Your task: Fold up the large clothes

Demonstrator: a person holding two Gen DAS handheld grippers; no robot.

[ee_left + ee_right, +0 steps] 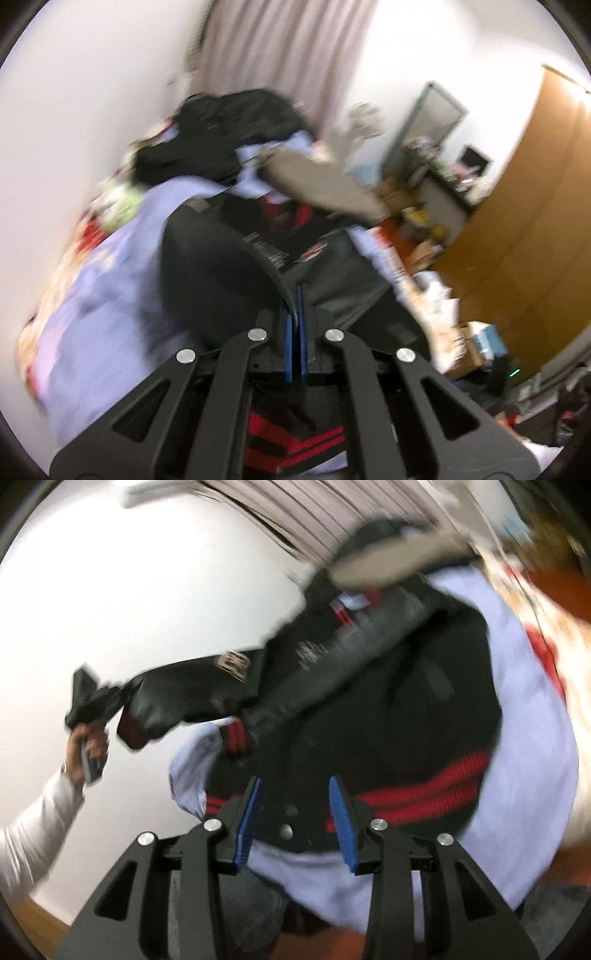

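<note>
On lilac bedsheet [532,738]: black jacket [388,701] with red-striped hem, one sleeve lifted off to side. Left gripper [295,310] pinched tight on sleeve fabric, pads together. Right gripper [295,812] spread wide over hem, holding nothing. Both views motion-blurred.

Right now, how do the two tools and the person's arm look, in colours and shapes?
Both tools are black, with angular linkage arms that have triangular cut-outs and round silver pivot bolts. The left tool and the right tool each carry two flat blue ribbed pads. The person's left hand is bare; its forearm wears a tight white sleeve. No cables show.
</note>
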